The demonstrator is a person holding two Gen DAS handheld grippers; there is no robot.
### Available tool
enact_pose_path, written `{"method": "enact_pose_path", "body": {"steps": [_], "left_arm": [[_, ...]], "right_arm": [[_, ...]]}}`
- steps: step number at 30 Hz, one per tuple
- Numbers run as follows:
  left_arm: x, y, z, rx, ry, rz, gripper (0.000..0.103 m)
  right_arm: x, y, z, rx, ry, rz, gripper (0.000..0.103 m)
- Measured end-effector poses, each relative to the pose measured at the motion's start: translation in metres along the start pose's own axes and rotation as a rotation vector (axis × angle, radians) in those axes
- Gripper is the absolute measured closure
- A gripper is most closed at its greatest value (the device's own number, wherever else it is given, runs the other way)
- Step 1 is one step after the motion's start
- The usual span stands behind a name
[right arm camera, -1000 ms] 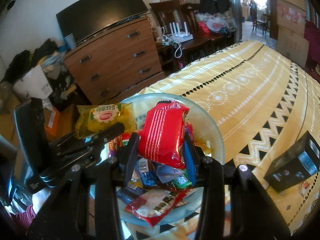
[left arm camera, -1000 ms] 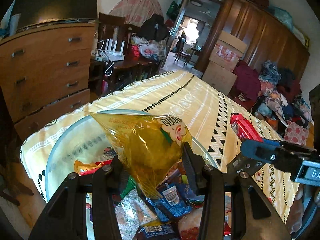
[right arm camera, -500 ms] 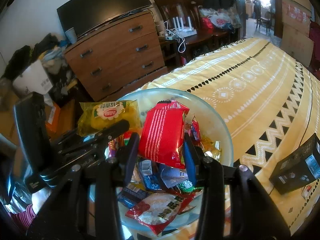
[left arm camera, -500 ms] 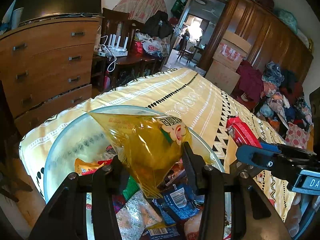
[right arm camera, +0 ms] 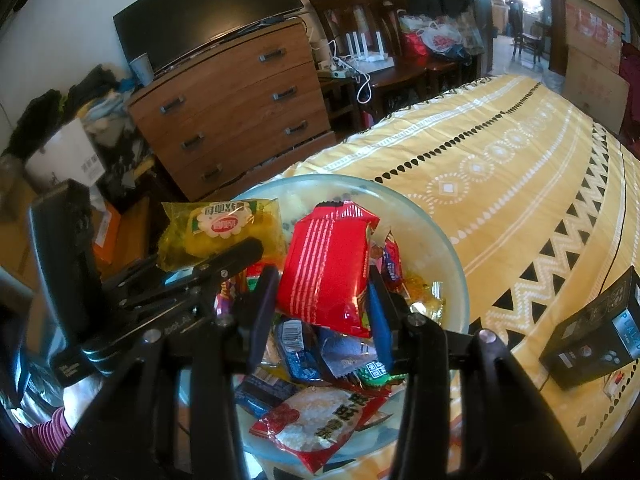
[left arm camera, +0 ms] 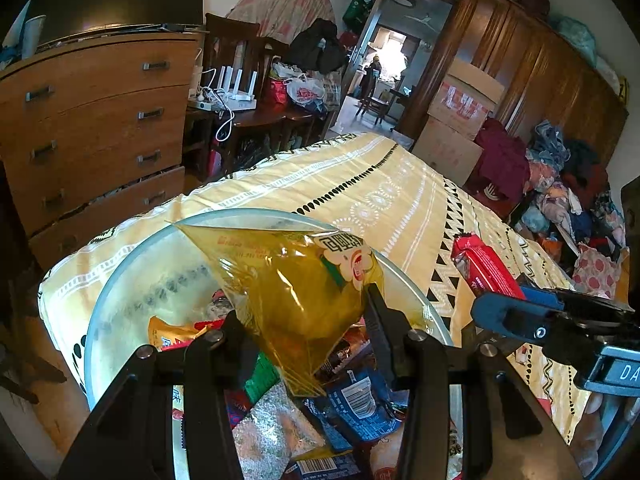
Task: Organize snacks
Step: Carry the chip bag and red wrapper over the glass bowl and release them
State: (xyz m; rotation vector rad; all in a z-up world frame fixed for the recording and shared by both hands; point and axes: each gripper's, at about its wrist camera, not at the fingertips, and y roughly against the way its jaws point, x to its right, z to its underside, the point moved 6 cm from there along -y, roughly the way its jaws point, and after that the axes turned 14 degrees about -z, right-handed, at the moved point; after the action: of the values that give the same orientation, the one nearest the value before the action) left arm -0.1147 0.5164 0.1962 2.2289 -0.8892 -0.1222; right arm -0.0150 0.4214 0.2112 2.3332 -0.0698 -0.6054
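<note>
You had two snack packets lifted above the glass bowl (right arm camera: pixel 448 236). Your left gripper (left arm camera: pixel 306 322) was clamped on the yellow packet (left arm camera: pixel 296 280), its pads pressing the packet's sides, with the packet tilted and hanging over the near half of the bowl. Your right gripper (right arm camera: pixel 322 298) was clamped on the red packet (right arm camera: pixel 328 268), held nearly upright over the middle of the bowl. In the right wrist view the yellow packet sat just left of the red one, with the two apart.

Below them the bowl held a loose pile of other snacks: blue wrappers (right arm camera: pixel 300 350), a red-and-white rice cracker pack (right arm camera: pixel 316 420) at the near edge, and gold-wrapped sweets (right arm camera: pixel 424 300) to the right.

The bowl rested on the near end of a yellow patterned cloth (right arm camera: pixel 500 168). A black box (right arm camera: pixel 596 344) lay on the cloth to the right, well apart from the bowl. A wooden chest of drawers (right arm camera: pixel 240 108) stood far left.
</note>
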Motion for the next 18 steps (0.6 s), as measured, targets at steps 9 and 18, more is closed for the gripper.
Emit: {"method": "enact_pose_path", "body": {"steps": [9, 18], "left_arm": [[0.001, -0.010, 0.005, -0.014, -0.003, -0.014, 0.055], [0.002, -0.014, 0.005, -0.019, -0.003, -0.023, 0.054]], "right_arm": [[0.000, 0.000, 0.000, 0.000, 0.002, -0.001, 0.058], [0.001, -0.002, -0.003, -0.002, 0.003, -0.001, 0.057]]}}
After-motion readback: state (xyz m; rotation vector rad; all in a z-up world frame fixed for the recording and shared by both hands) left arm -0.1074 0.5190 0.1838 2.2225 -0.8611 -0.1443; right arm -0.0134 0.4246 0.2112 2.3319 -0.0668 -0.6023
